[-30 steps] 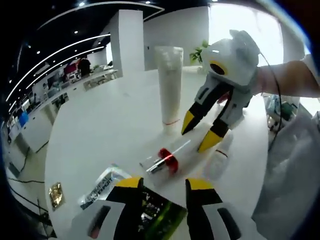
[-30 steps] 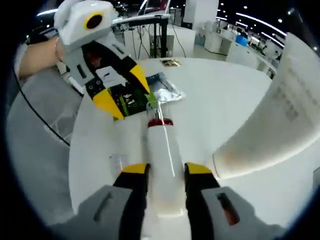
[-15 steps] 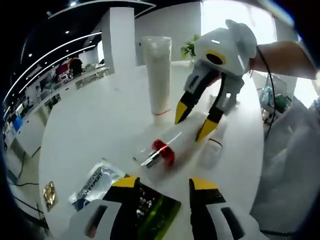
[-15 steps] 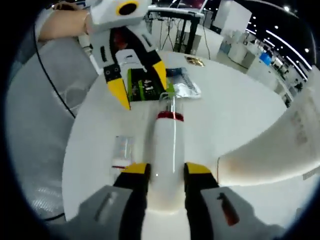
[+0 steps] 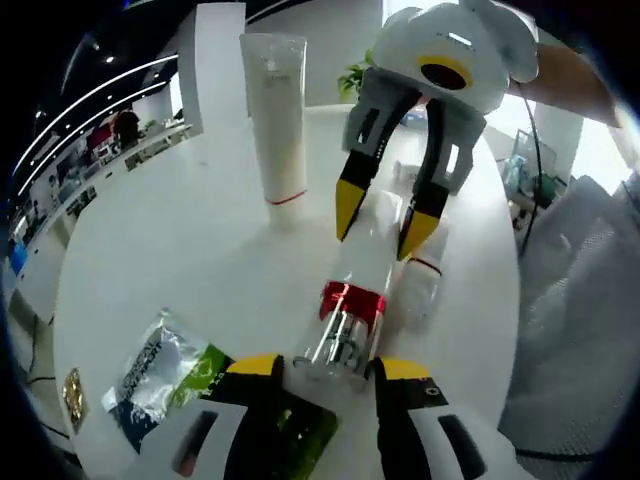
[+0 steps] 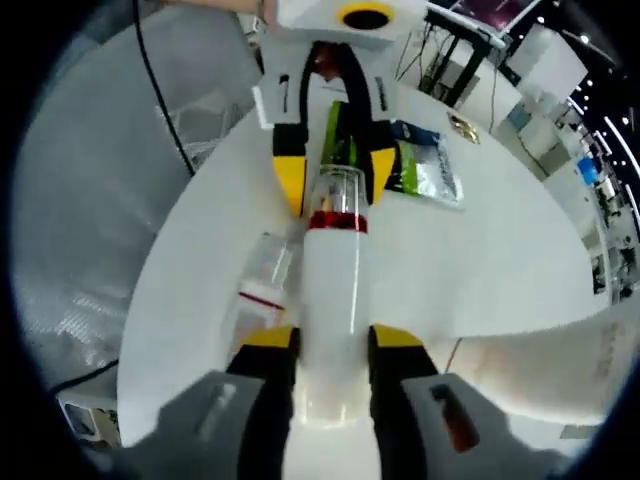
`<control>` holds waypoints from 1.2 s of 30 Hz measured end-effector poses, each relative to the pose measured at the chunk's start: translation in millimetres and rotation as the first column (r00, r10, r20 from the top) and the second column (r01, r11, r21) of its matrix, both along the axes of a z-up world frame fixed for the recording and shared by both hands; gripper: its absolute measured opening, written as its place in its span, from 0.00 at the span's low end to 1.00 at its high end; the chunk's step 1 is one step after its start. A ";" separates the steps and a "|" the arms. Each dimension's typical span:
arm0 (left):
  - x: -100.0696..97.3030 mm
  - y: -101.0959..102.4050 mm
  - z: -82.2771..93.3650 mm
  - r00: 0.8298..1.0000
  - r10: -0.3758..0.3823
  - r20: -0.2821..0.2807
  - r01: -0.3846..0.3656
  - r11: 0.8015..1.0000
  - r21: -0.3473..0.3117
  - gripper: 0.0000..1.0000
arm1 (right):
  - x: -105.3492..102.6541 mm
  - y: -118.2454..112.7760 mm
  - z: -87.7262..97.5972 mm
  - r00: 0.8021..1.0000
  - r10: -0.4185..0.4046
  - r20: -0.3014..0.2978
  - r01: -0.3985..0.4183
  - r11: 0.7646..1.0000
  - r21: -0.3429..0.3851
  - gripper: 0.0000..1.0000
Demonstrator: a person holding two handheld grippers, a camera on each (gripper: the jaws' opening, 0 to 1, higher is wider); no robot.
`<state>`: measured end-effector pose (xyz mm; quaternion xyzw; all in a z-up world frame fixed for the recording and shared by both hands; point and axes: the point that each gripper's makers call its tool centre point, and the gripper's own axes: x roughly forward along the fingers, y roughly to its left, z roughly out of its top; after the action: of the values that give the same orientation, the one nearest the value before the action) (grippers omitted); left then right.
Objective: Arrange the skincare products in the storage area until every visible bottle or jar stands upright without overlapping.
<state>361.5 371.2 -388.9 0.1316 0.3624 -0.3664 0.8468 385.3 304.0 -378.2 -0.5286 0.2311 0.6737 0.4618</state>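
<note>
A white pump bottle [image 6: 331, 285] with a red band and a clear cap is raised over the white round table [image 5: 170, 260]. My right gripper [image 6: 332, 340] is shut on its body. In the left gripper view the same bottle [image 5: 352, 300] points its cap toward me, with the right gripper [image 5: 380, 212] clamped around it. My left gripper [image 5: 328, 368] is open, its jaws flanking the clear cap with a gap on each side; the right gripper view shows this left gripper [image 6: 334, 180] too. A tall white tube [image 5: 277, 120] stands upright. A small clear bottle [image 6: 260, 295] lies on its side.
A silver-blue sachet [image 5: 160, 365] and a green sachet [image 5: 295, 440] lie flat by the left gripper. A small gold packet [image 5: 72, 395] sits near the table's edge. The tube [image 6: 545, 370] looms at the right of the right gripper view. Grey cloth [image 6: 110, 180] surrounds the table.
The right gripper has turned the bottle so its cap faces the left gripper. The two grippers have closed in, and the left jaws now flank the cap.
</note>
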 end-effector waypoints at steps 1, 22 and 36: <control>0.7 -2.7 1.2 1.000 0.005 0.004 -0.005 1.000 -0.013 0.36 | 0.3 0.1 -0.4 1.000 0.003 0.004 -0.003 1.000 -0.004 0.28; 3.6 -21.6 49.4 0.990 0.083 -0.115 -0.105 0.972 -0.209 0.29 | 14.5 6.6 23.8 0.855 -0.364 0.371 0.239 0.909 0.340 0.34; 8.0 -35.2 79.8 0.992 0.088 -0.092 -0.117 0.919 -0.376 0.29 | 25.8 6.2 31.6 0.701 -0.579 0.416 0.374 0.795 0.478 0.31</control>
<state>369.5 335.9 -309.1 -0.0678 0.3217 -0.3895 0.8604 411.1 310.1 -346.6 -0.5237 0.0950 0.3799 0.7566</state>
